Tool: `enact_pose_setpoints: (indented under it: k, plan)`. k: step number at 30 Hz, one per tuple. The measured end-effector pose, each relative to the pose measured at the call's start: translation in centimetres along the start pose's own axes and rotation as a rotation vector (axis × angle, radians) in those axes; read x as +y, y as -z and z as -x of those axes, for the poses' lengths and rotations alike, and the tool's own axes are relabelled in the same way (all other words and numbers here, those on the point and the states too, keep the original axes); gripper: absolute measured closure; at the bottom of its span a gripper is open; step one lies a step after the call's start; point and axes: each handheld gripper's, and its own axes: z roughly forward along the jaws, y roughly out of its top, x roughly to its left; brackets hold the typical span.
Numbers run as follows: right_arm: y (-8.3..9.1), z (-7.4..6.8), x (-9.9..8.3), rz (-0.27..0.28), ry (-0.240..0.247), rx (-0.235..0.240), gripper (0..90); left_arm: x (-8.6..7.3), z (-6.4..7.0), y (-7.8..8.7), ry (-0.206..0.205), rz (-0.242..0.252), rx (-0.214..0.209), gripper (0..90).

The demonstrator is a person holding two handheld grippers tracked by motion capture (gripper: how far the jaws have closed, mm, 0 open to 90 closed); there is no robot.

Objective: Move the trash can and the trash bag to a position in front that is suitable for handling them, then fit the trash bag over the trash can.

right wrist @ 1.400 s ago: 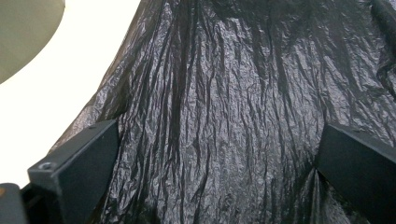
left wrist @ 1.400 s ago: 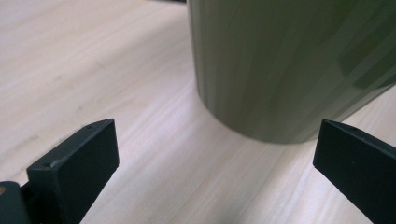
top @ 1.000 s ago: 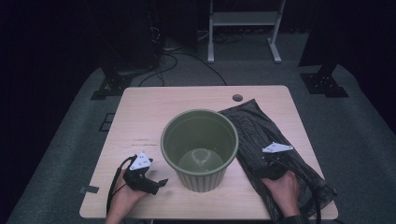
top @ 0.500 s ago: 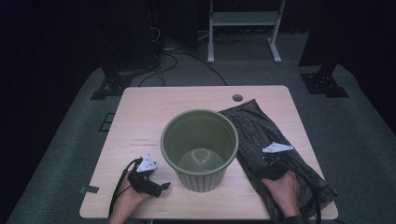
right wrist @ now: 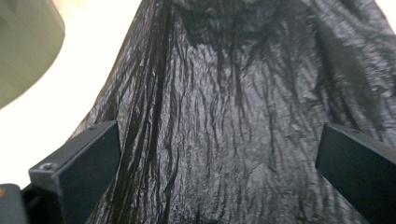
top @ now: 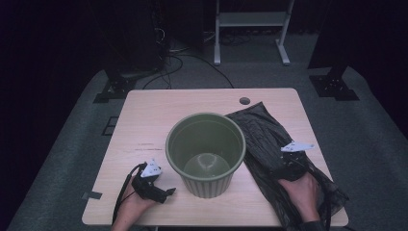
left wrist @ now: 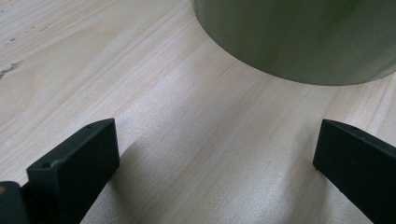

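Green bin [top: 206,153] stands upright at the middle of the table [top: 144,125], empty inside, no liner fitted. Black bin bag [top: 269,139] lies flat and crumpled on the table just to the right of the bin, its near end reaching the table's front right corner, its left edge touching or nearly touching the bin wall; I cannot tell which.

Right gripper [top: 287,163] rests over the bag's middle, the hand [top: 304,192] behind it. In the right gripper view the jaws stand wide apart with wrinkled plastic [right wrist: 224,116] spread beneath and between them; nothing pinched. A slice of the bin wall [right wrist: 23,42] shows at upper left there.

Left gripper [top: 163,193] sits low near the table's front left, pointing toward the bin base. Left gripper view: jaws spread wide over bare wood [left wrist: 187,140], bin wall [left wrist: 299,37] ahead, near but apart. Holding nothing.

Judgement on progress: the work looks to be lining the bin with the bag, and it is at the very start. Bag not yet lifted, not opened, not over the rim. Left to do: grip the bag, find and spread its mouth, lower it into the bin, fold the edge over the rim. The left gripper seems placed to steady the bin or help with the bag's mouth.
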Motion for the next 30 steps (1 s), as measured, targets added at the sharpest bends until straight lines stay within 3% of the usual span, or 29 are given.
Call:
enact_pose_setpoints:
  k: [8, 13, 24, 30]
  plan:
    - [2.2, 0.6, 0.8, 0.041, -0.004, 0.006, 0.0, 0.0, 0.0, 0.0, 0.000, 0.000, 0.000, 0.0]
    - [2.3, 2.1, 1.0, 0.040, -0.021, -0.015, 0.0, 0.0, 0.0, 0.0, 0.000, 0.000, 0.000, 0.0]
    - [-0.2, 6.7, 0.3, -0.030, -0.060, -0.077, 0.0, 0.0, 0.0, 0.0, 0.000, 0.000, 0.000, 0.0]
    - [-1.8, 7.7, -0.3, -0.084, -0.081, -0.069, 0.0, 0.0, 0.0, 0.0, 0.000, 0.000, 0.000, 0.0]
